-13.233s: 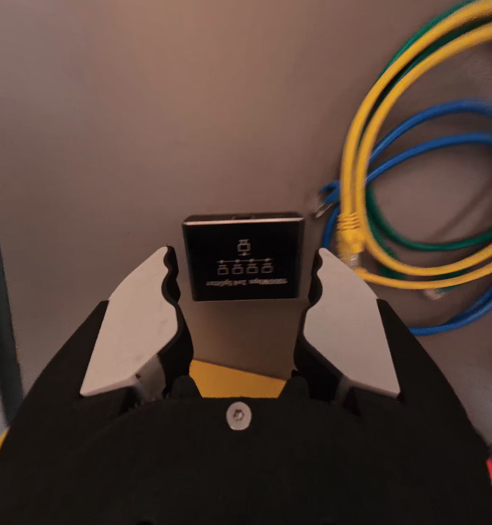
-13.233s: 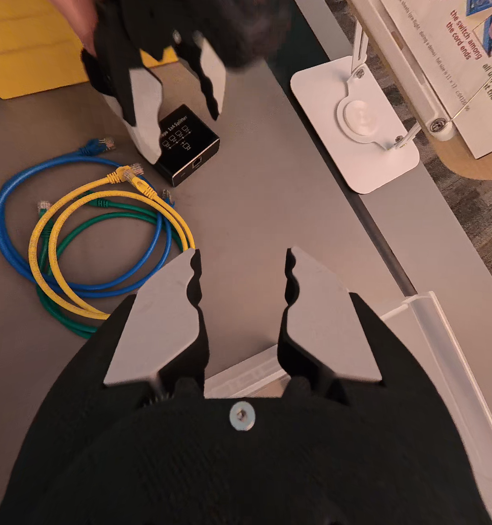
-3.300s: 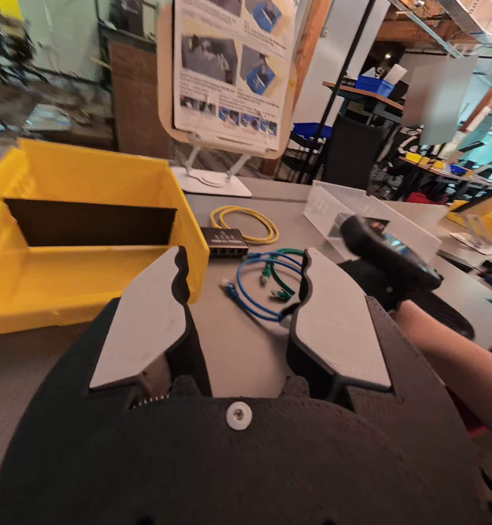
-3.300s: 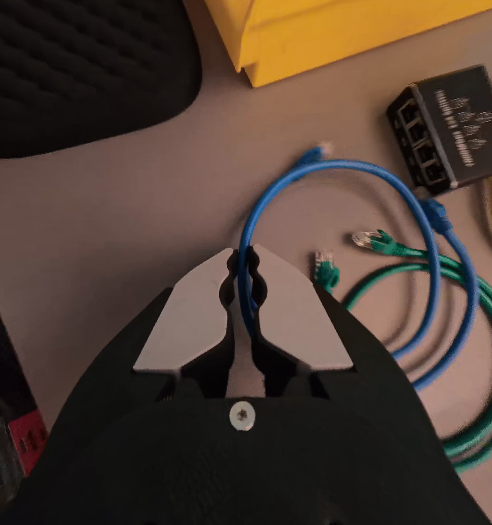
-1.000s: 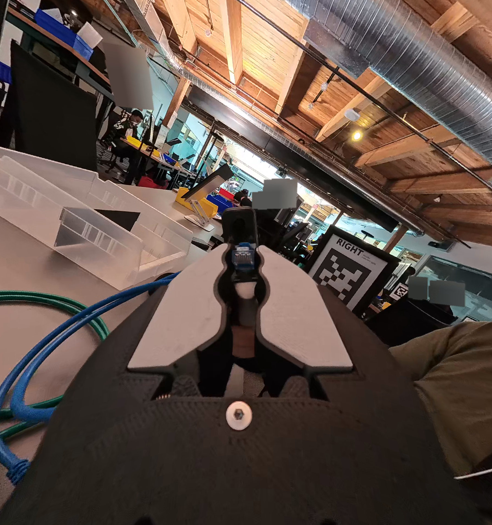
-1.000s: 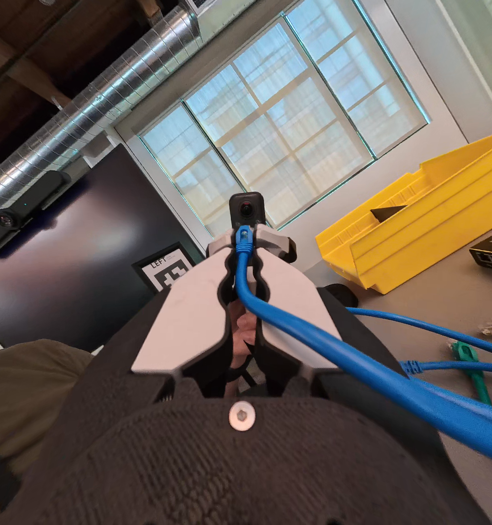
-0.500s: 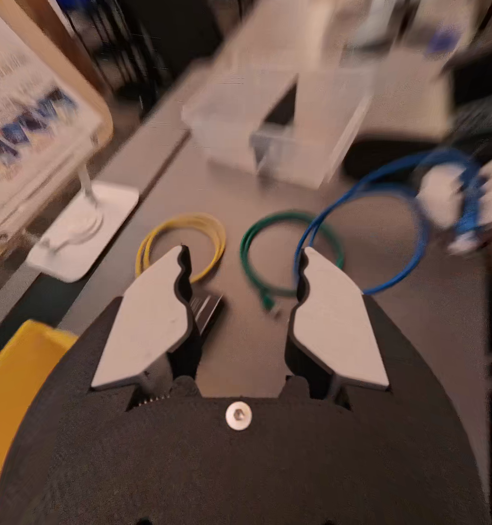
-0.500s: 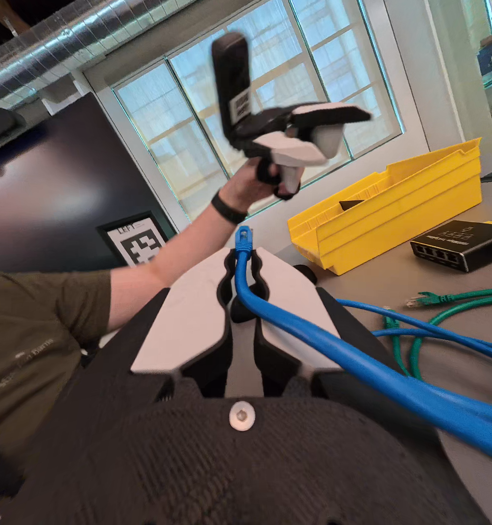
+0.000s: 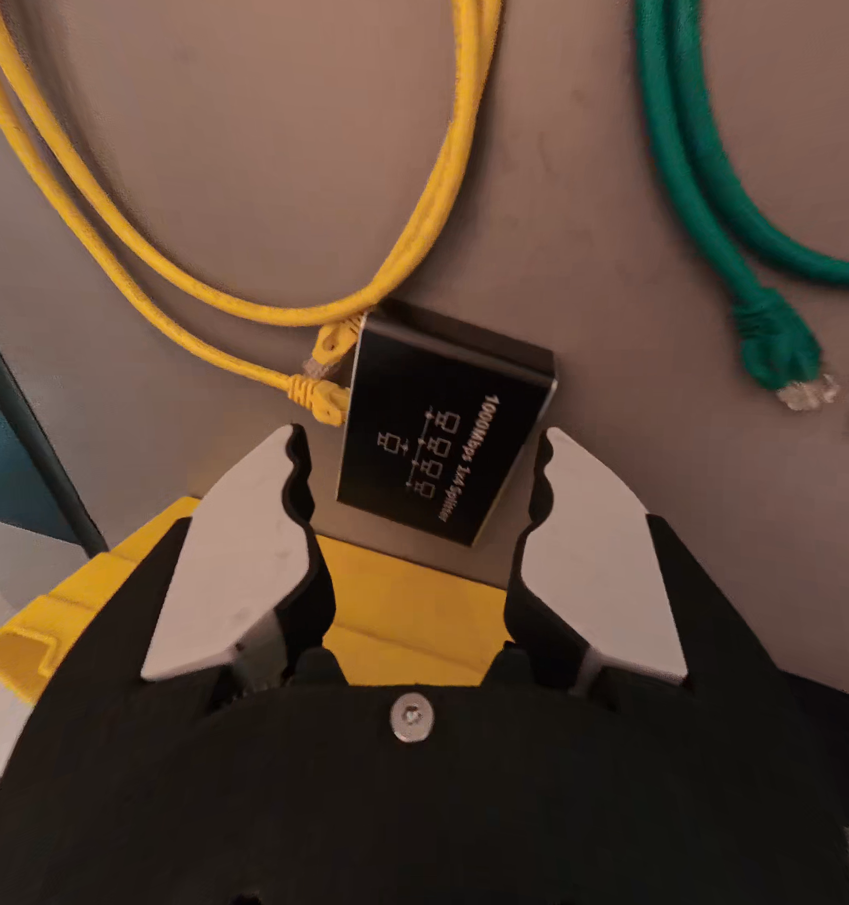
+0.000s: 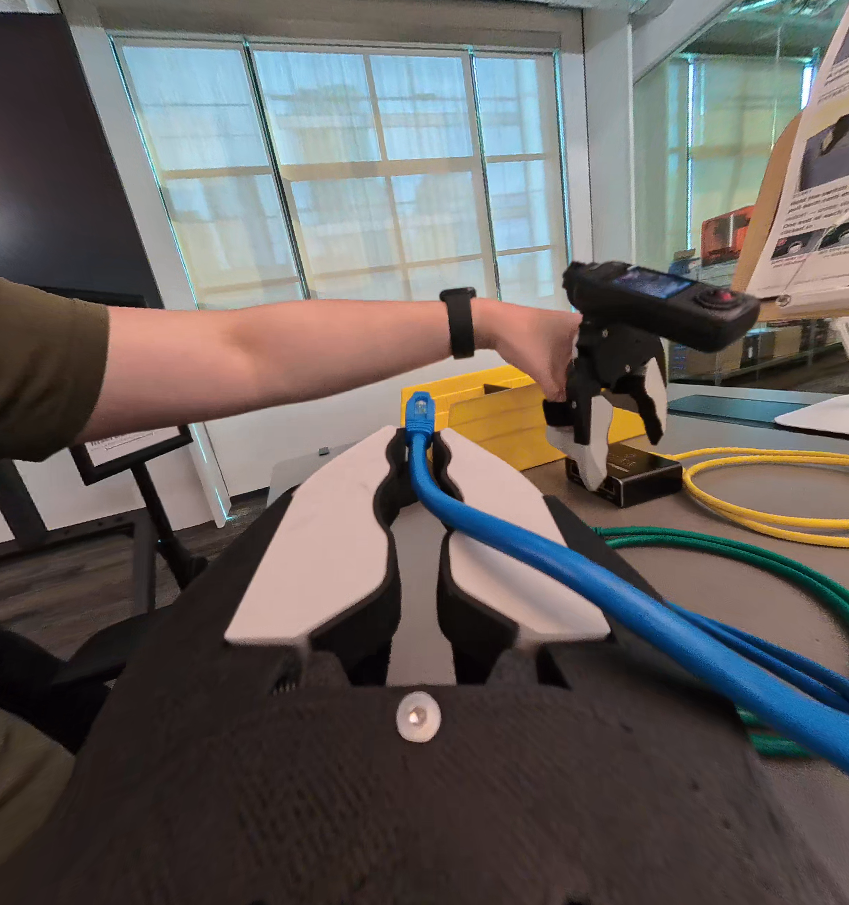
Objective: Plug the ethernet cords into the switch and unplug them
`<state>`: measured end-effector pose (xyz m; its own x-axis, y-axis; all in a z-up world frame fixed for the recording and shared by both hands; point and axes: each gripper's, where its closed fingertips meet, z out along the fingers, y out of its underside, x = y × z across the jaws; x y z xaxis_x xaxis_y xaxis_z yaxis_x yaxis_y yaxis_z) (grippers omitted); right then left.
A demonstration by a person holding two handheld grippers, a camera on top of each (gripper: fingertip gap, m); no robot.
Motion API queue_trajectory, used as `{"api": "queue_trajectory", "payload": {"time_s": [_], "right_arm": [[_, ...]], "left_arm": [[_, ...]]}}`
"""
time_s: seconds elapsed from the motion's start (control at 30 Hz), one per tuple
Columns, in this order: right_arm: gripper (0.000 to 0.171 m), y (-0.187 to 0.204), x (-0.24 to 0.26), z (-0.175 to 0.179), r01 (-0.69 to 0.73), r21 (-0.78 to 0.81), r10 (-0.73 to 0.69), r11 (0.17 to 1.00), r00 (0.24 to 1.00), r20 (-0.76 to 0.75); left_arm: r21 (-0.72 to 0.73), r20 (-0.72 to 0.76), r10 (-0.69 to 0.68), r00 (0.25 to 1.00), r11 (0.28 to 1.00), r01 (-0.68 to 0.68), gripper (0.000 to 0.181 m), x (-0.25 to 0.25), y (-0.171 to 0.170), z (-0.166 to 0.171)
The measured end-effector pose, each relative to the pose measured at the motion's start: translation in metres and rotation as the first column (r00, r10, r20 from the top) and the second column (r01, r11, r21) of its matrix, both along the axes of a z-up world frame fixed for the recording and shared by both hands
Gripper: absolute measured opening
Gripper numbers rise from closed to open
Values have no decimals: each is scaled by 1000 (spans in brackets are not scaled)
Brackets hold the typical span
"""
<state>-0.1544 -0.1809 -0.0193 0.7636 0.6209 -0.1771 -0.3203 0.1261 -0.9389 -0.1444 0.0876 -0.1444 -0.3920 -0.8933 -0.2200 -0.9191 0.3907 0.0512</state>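
The black switch (image 9: 444, 436) lies on the grey table, its near end between the tips of my open left gripper (image 9: 420, 436), which points down over it. The yellow cord (image 9: 427, 210) lies coiled beyond it, its two plugs (image 9: 322, 396) beside the switch's left side. The green cord (image 9: 696, 186) lies to the right, plug (image 9: 775, 347) loose. My right gripper (image 10: 420, 433) is shut on the blue cord (image 10: 559, 553) just behind its plug (image 10: 420, 409), held up away from the switch (image 10: 625, 472). The left gripper (image 10: 608, 426) shows there above the switch.
A yellow bin (image 9: 402, 607) stands just behind the switch, under my left gripper, and shows in the right wrist view (image 10: 491, 421). A document stand (image 10: 824, 196) with a white base is at the far right. The table edge (image 9: 30, 440) runs at the left. The gap from one gripper's tips to the other's is roughly 30 cm.
My left gripper let go of the blue plug, opened, swung across and came down over the switch. My right gripper kept its hold on the blue cord and turned toward the switch.
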Motion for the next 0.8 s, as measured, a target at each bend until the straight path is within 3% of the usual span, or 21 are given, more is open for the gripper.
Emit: {"api": "queue_trajectory", "payload": {"time_s": [0.17,0.33,0.47,0.6,0.7,0.8], "right_arm": [[11,0,-1,-2,-27,-22,26,999,999,-31],[11,-1,1,0,-15,-12,14,1000,999,-36],[11,-3,0,0,-30,-15,29,999,998,-55],[11,-4,-1,0,-35,-15,34,999,998,-57],[11,-2,-2,-1,-34,-20,33,999,998,-44],[11,-2,-3,-1,-33,-22,32,999,999,-41]], "left_arm": [[-2,-109,119,987,993,-120,102,-11,11,-13],[-66,-116,333,936,938,-341,88,-13,-1,-15],[-142,-13,639,769,760,-634,87,-8,-30,-15],[-306,41,600,799,769,-562,73,-1,-74,-8],[-327,84,576,813,787,-524,80,-4,-79,-9],[-387,97,612,785,750,-536,87,0,-78,-13]]}}
